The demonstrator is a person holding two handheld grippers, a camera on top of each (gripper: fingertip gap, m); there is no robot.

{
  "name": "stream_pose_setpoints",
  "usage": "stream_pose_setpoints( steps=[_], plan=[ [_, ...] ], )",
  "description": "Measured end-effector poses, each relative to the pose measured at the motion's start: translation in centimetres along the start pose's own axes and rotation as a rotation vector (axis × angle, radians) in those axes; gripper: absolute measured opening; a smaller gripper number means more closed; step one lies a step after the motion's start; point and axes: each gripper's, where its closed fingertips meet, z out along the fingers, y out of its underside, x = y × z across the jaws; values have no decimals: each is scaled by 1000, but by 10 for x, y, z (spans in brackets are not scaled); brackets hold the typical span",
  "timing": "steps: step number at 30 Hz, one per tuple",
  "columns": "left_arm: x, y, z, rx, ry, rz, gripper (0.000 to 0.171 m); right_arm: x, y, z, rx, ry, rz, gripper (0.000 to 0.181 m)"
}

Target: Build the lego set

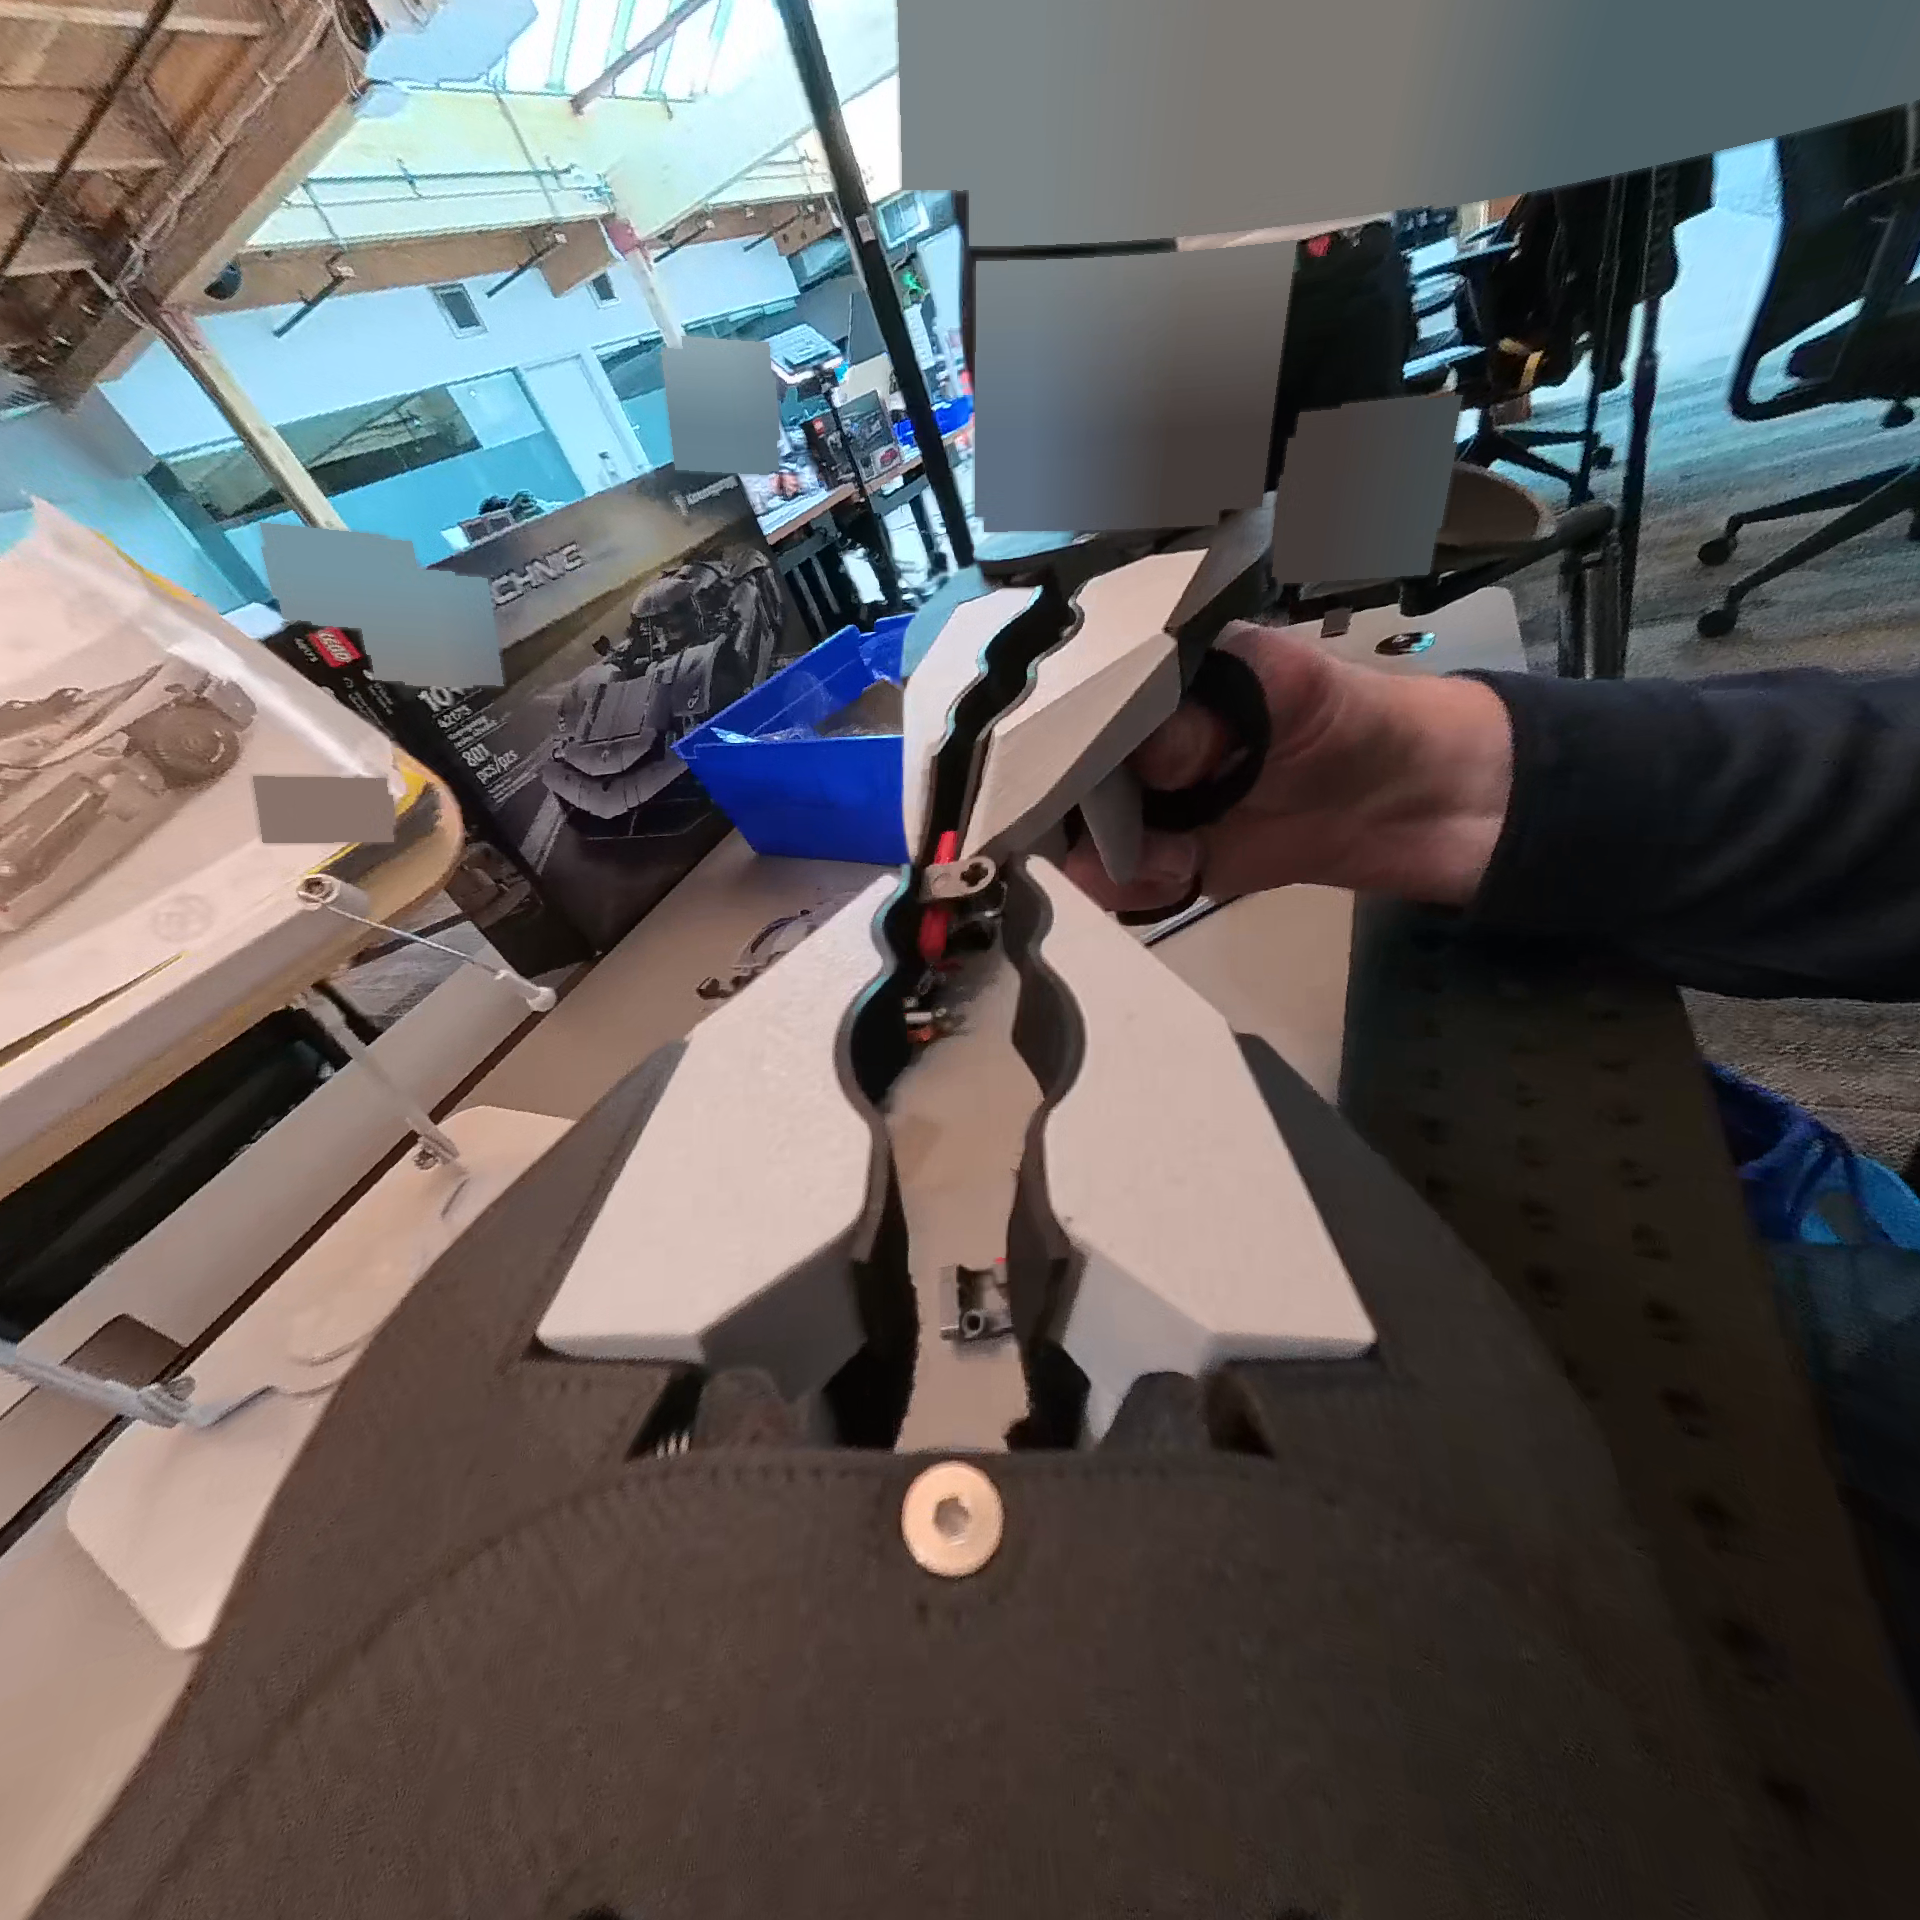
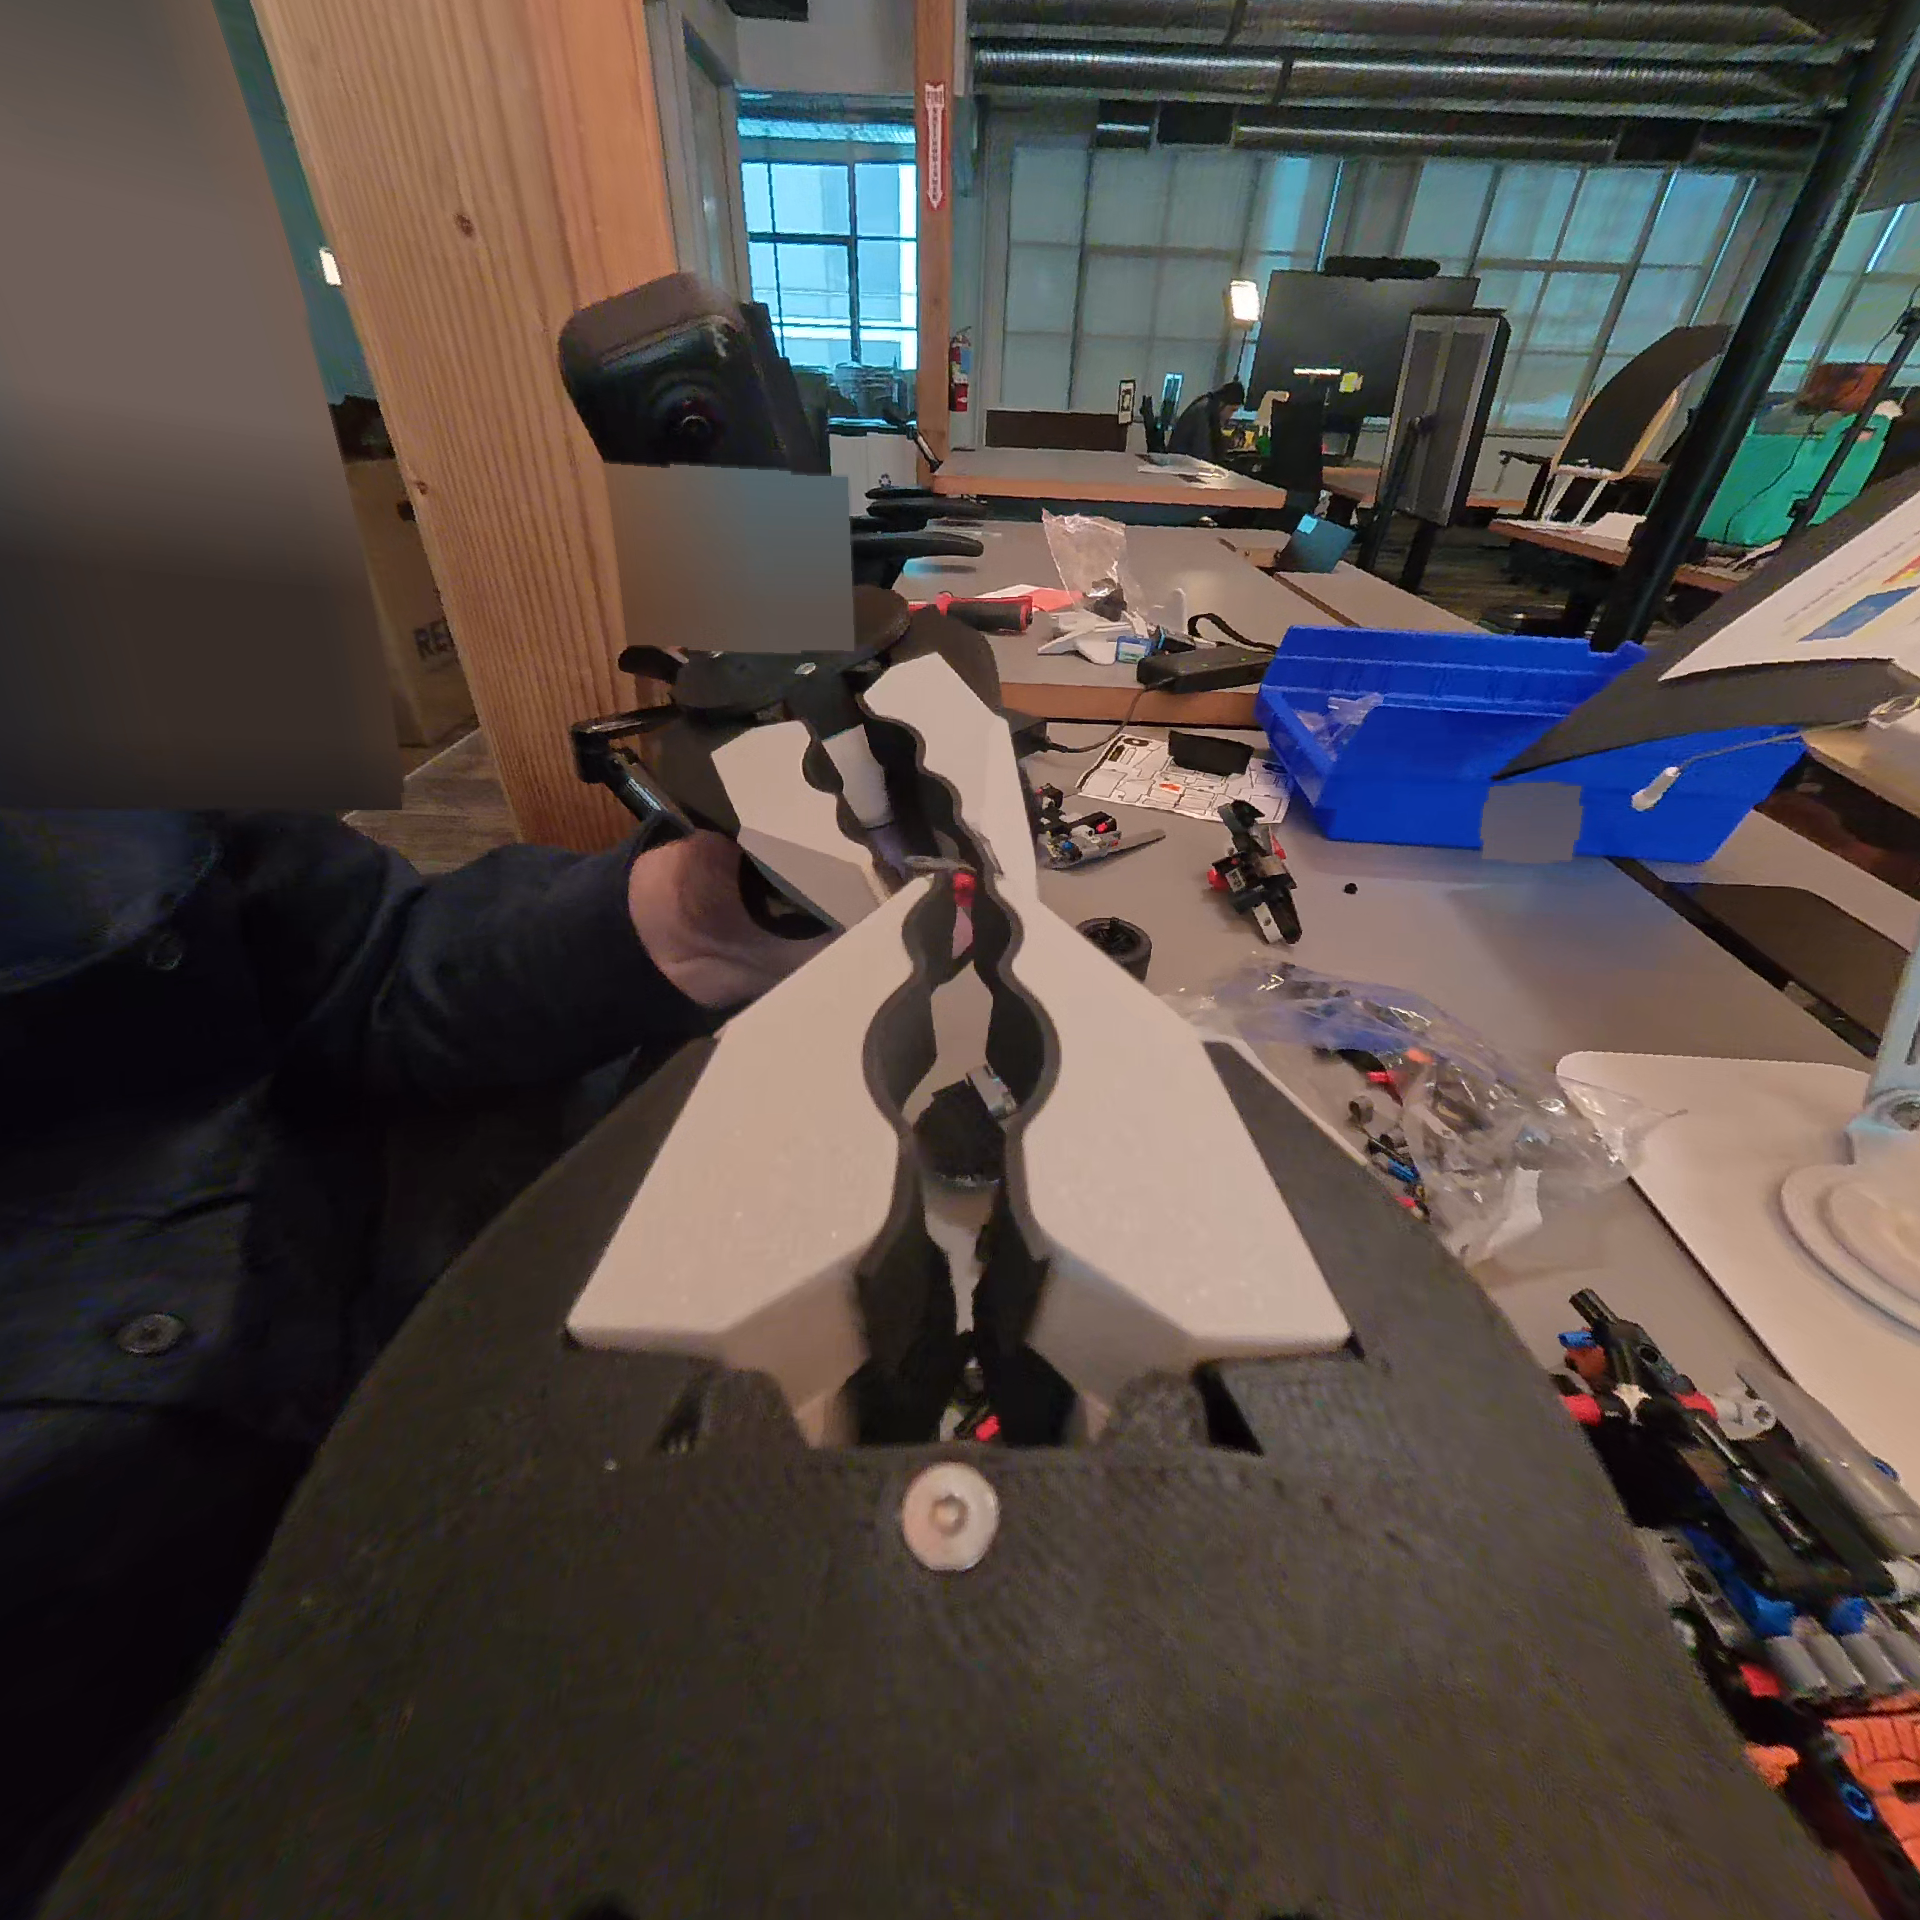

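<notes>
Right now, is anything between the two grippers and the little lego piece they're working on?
Nothing visible: the left gripper and right gripper meet tip to tip on the small red and grey lego piece.

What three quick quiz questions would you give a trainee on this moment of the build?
1. True or false: the left claw and the right claw meet tip to tip above the table.
2. Multiple choice: the bin at the back of the table is A) red, B) blue, C) green.
3. Fill in: the small lego piece pinched where the tips meet has a ___ part.

Key: 1 true; 2 B; 3 red.
</notes>
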Motion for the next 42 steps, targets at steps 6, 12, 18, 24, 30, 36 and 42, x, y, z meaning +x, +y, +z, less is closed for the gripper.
stream_pose_setpoints(
  steps=[6, 12, 18, 24, 30, 36, 42],
  plan=[
    [1, -3, 0, 44, 40, -80, 12, 1, -4, -2, 52, 2, 51, 1],
    [-23, 12, -18, 32, -43, -156, 9, 19, -54, -69, 427, 11, 161, 0],
    [-10, 7, -5, 59, 15, -158, 4, 29, -22, -47, 226, 78, 147, 0],
    [-16, 1, -7, 57, -121, 62, 4, 20, 6, -14, 47, 36, 127, 5],
    [-12, -3, -5, 80, -114, 108, 3, 13, -1, -8, 140, -104, 331, 17],
    [-9, -5, 1, 67, -132, 165, 3, 11, 6, -2, 138, -207, 524, 28],
    [-37, 20, 4, -198, -393, 337, 4, 28, 2, -10, 58, 118, 162, 31]
  ],
)
